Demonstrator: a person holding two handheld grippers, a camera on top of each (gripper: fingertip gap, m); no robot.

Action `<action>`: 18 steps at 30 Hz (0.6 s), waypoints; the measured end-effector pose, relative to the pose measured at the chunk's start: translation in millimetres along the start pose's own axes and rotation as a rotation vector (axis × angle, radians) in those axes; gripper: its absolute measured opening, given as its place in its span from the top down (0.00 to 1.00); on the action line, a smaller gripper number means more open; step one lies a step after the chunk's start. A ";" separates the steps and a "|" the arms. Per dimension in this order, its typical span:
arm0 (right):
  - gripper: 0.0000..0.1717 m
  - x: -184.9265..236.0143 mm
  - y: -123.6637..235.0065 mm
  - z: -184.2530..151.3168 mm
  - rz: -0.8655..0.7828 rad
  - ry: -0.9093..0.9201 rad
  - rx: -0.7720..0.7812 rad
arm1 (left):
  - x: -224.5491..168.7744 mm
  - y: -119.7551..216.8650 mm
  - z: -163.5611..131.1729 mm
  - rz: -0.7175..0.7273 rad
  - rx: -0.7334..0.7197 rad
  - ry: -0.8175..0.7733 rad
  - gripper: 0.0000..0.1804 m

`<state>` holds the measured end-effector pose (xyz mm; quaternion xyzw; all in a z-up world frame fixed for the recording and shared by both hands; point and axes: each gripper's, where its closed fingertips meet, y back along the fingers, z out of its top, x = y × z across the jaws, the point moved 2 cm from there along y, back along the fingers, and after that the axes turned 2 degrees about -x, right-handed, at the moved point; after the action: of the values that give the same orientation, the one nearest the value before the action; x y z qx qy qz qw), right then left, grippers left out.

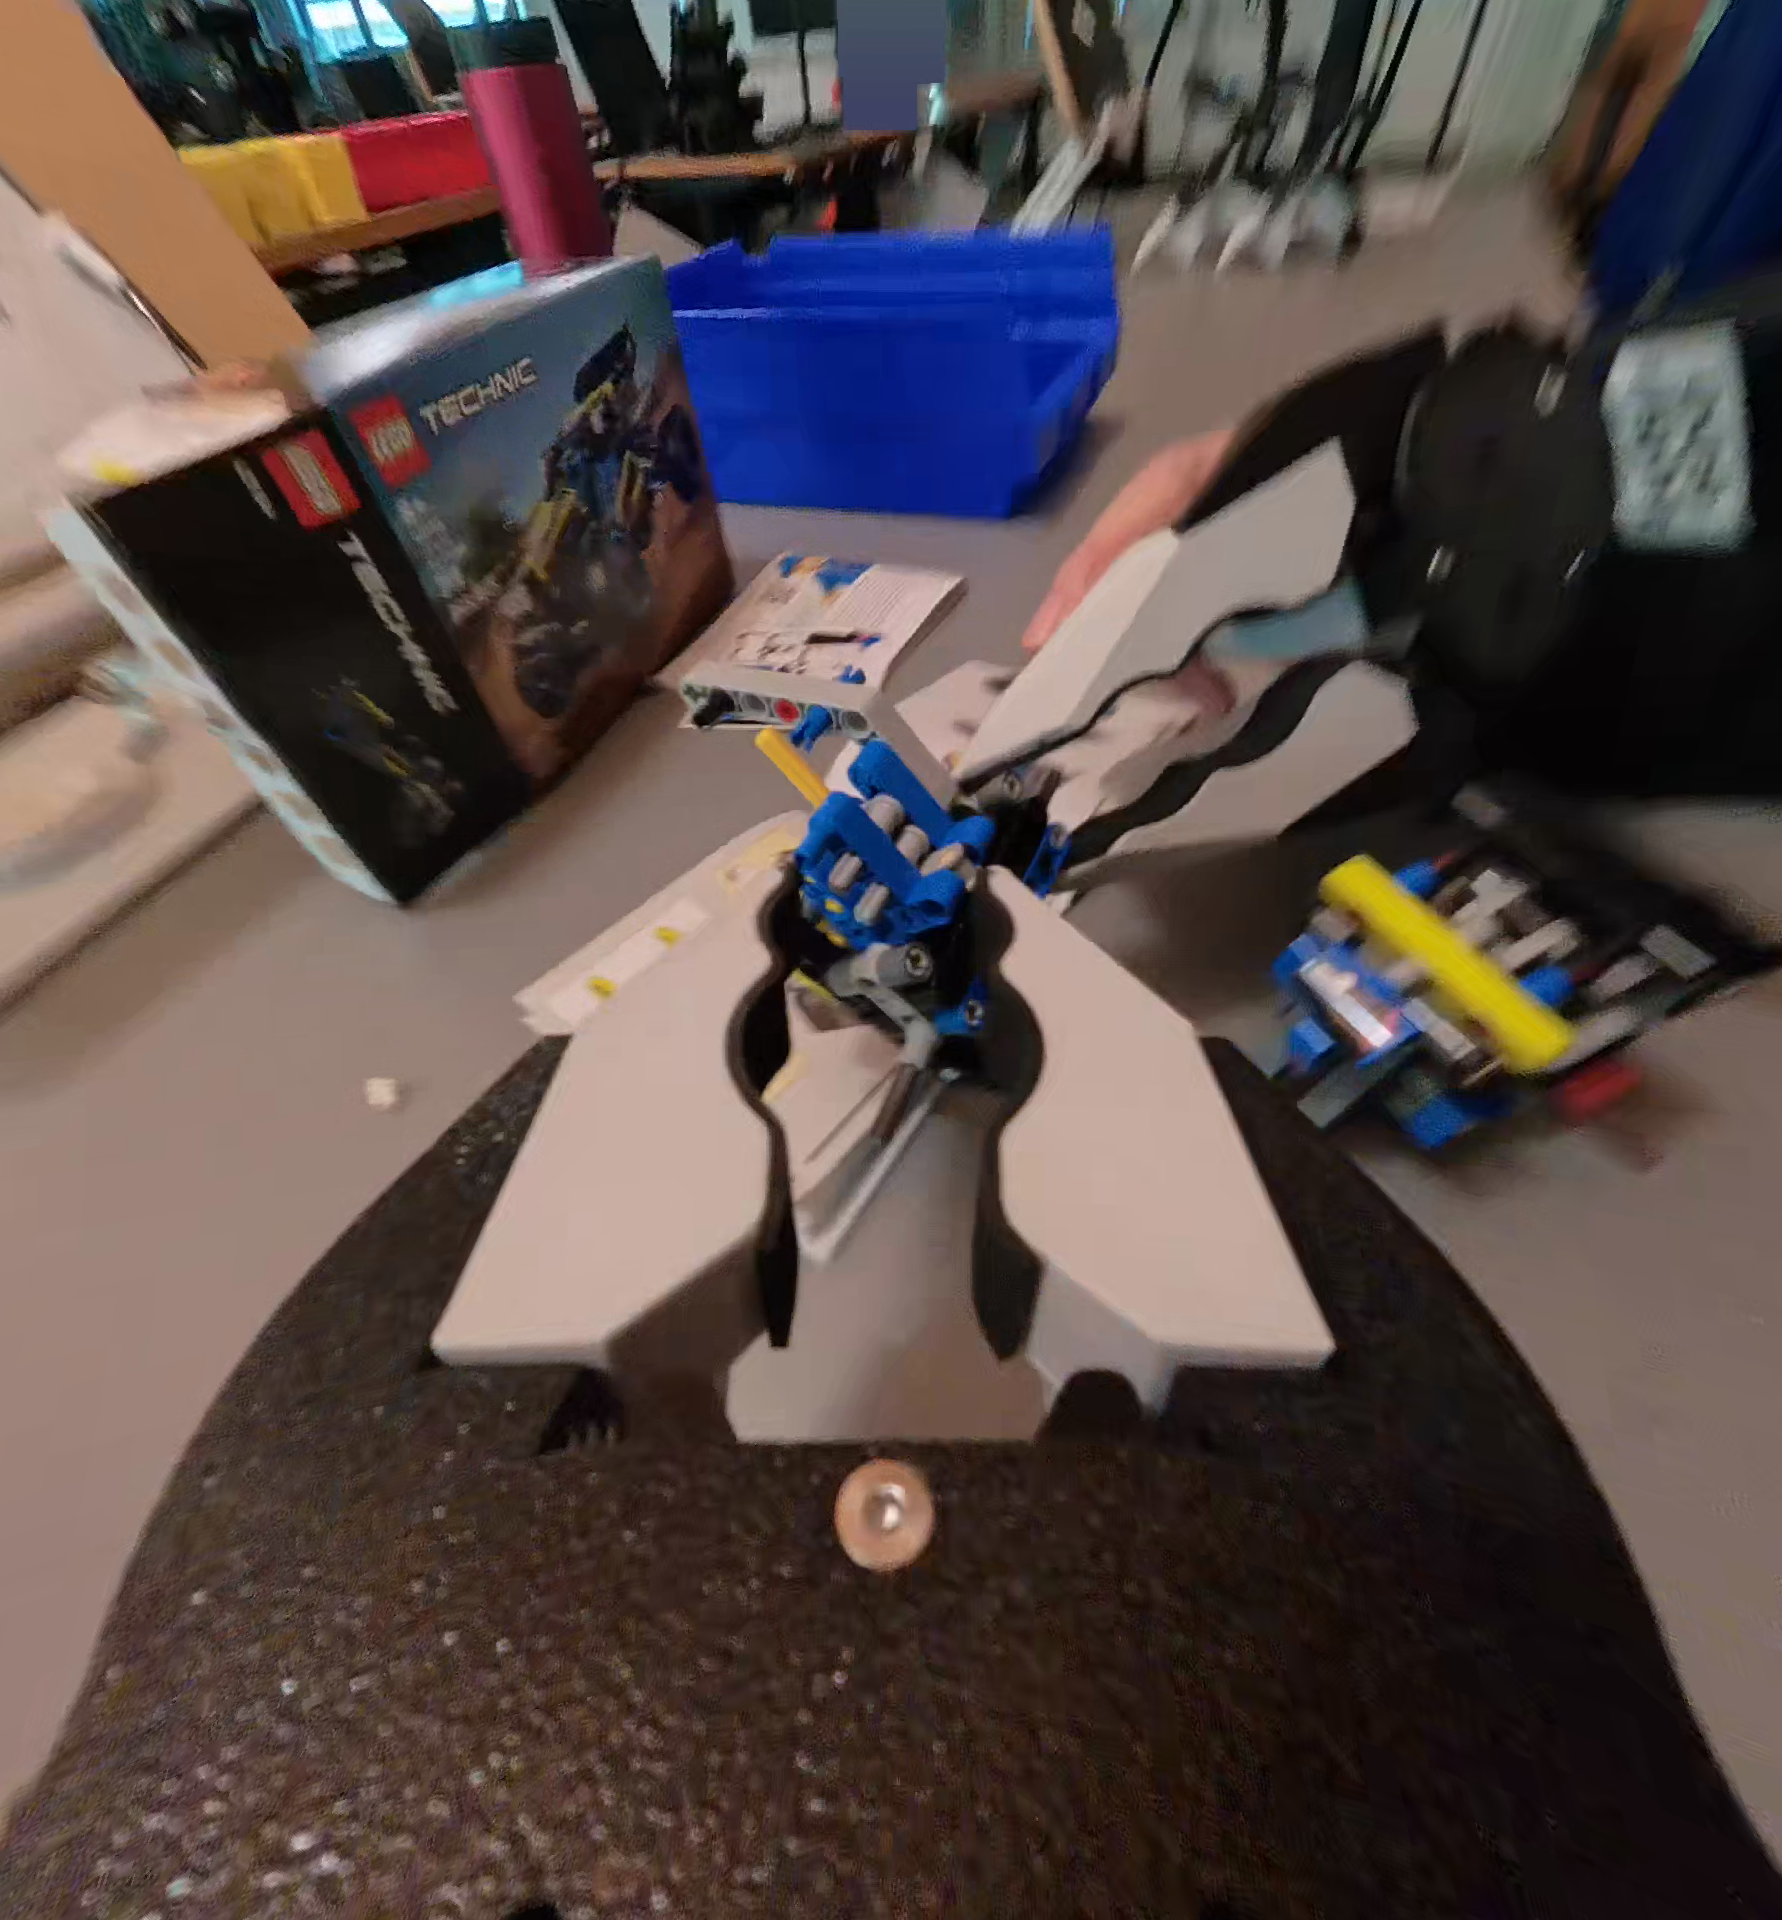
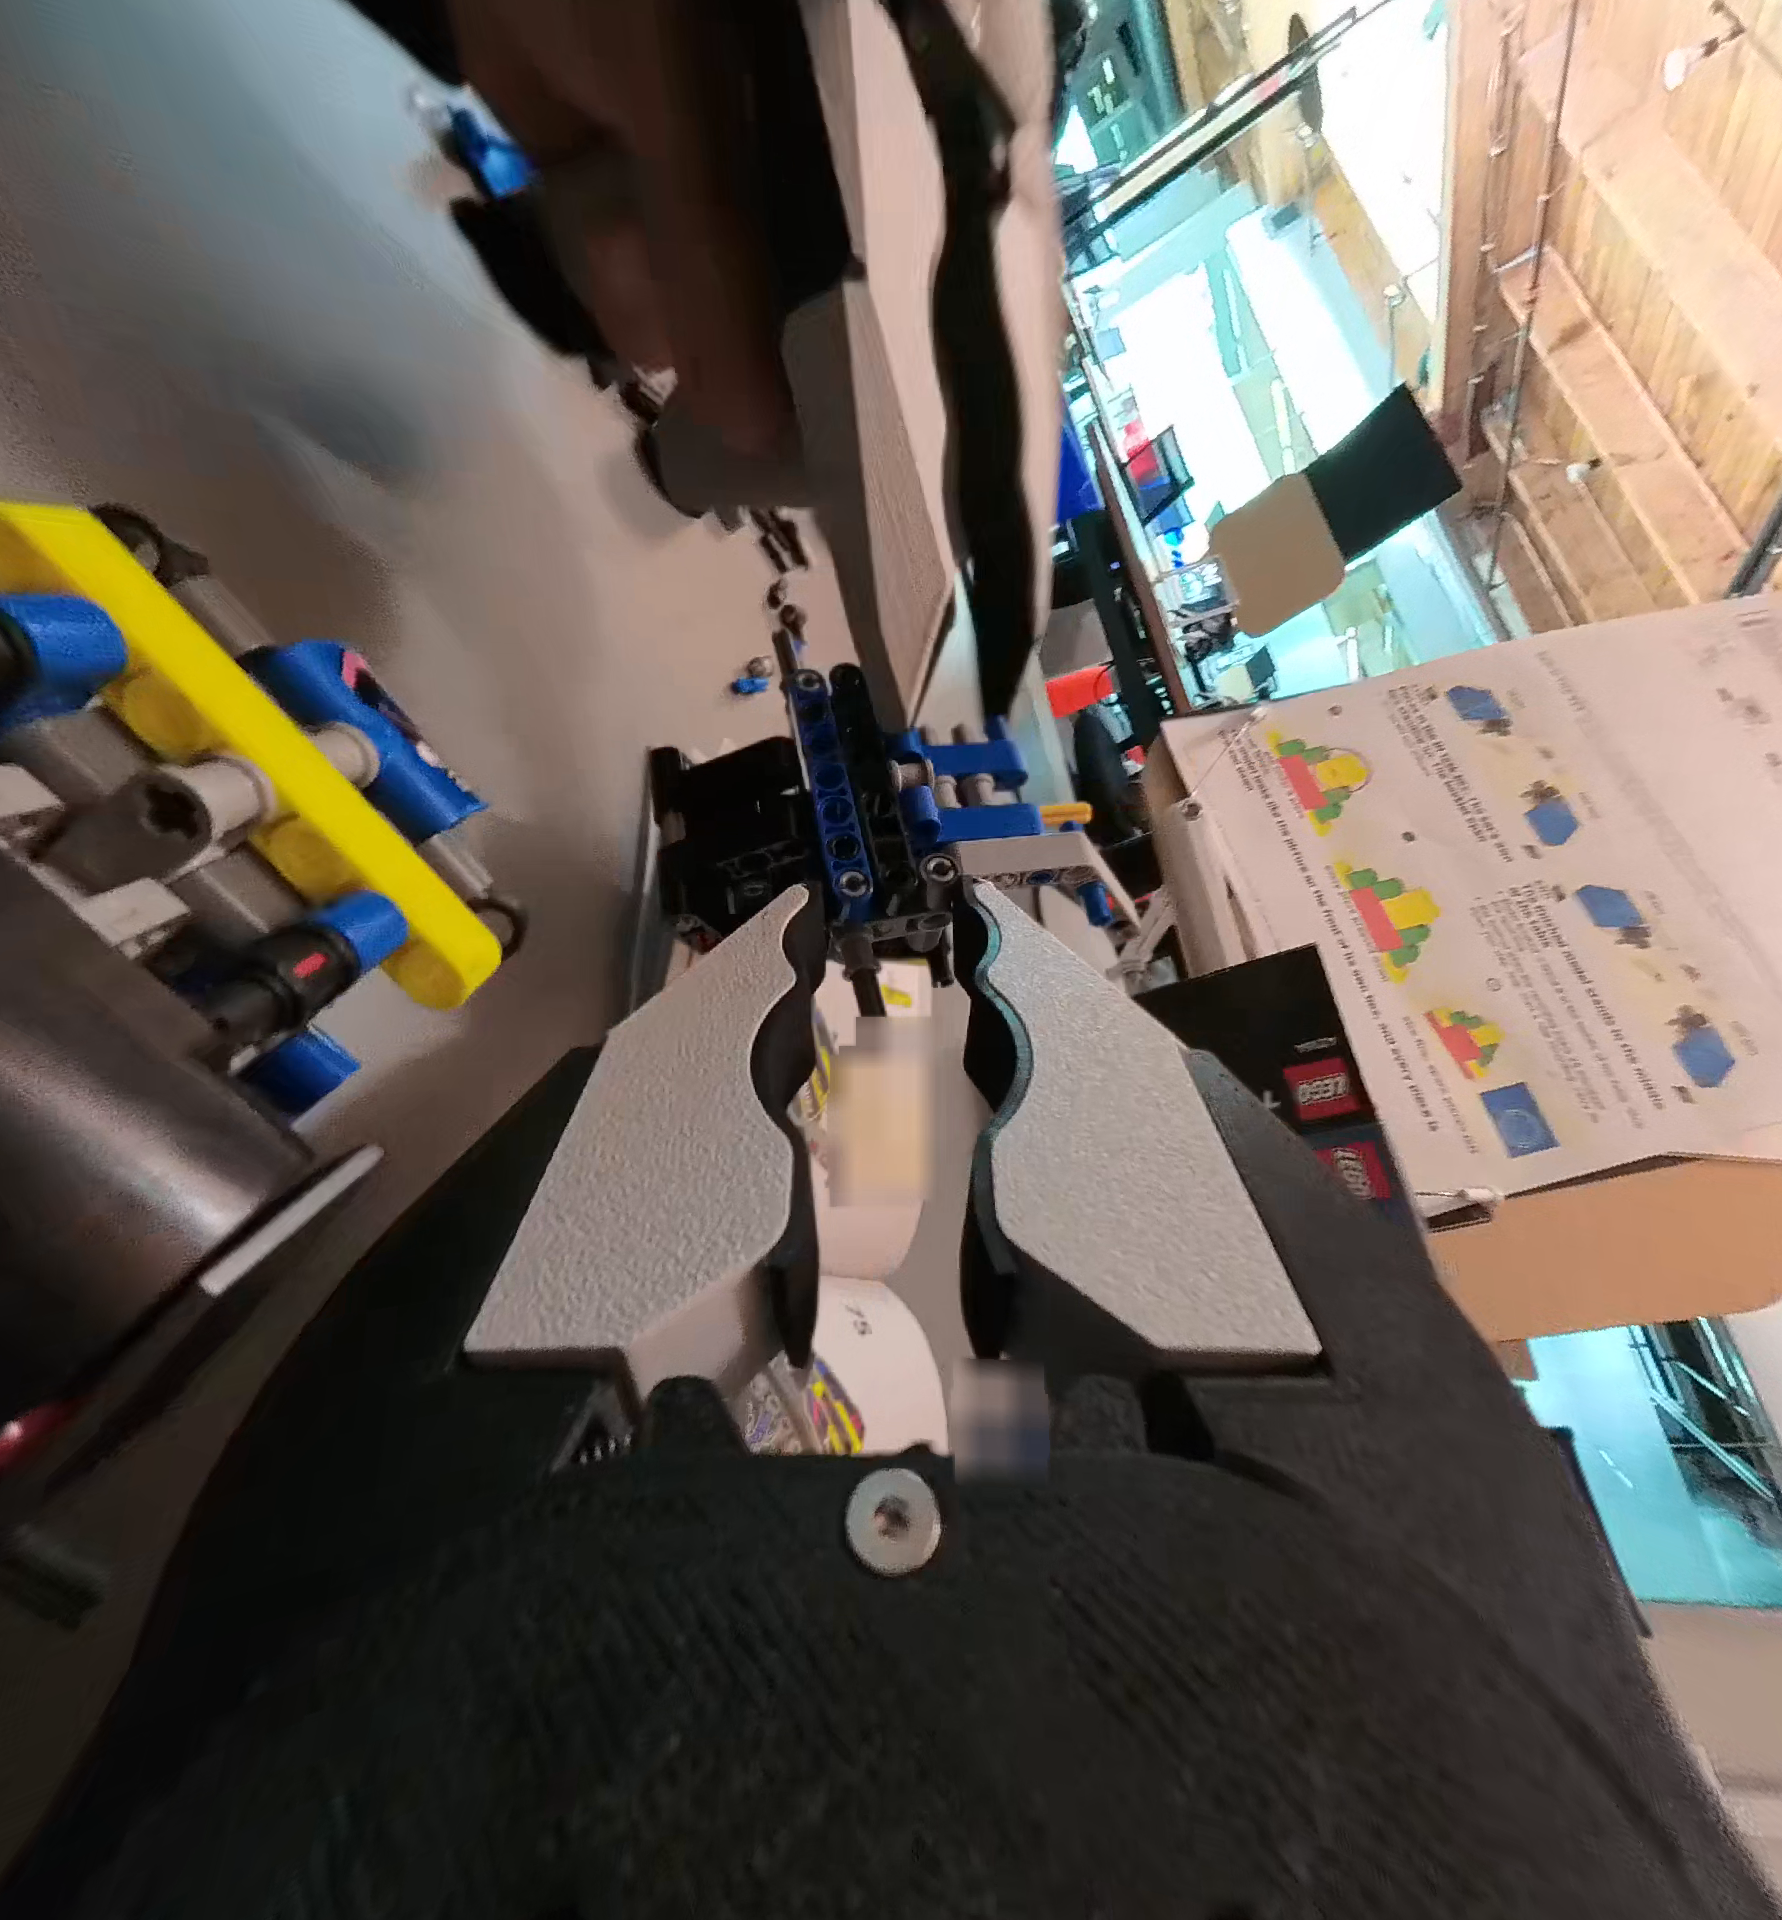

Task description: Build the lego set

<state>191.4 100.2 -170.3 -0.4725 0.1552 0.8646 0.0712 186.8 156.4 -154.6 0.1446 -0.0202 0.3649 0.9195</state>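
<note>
Two grippers meet on one blue and black brick assembly [image 1: 882,873] over the grey table [image 1: 191,1039]: the right gripper [image 2: 889,912] clamps its black end, while the left gripper [image 1: 887,894] flanks the blue end with parted fingers, contact unclear

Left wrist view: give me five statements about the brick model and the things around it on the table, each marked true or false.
1. A blue bin stands on the table beyond the open booklet. True.
2. The long flat beam on the second assembly is red. False: it is yellow.
3. The brick model sits between the jaws of the left gripper. True.
4. The toy box lies flat on its face. False: it stands upright.
5. The bottle behind the toy box is green. False: it is pink.
</note>
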 end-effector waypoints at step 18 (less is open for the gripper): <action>0.87 15.7 -7.7 -7.0 0.135 -0.093 -0.038 | -1.6 -18.3 -21.2 0.024 0.425 -0.557 0.64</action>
<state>190.6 104.8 -188.7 -0.4215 0.1668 0.8913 0.0110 196.5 148.6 -179.7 0.4266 -0.1956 0.3181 0.8237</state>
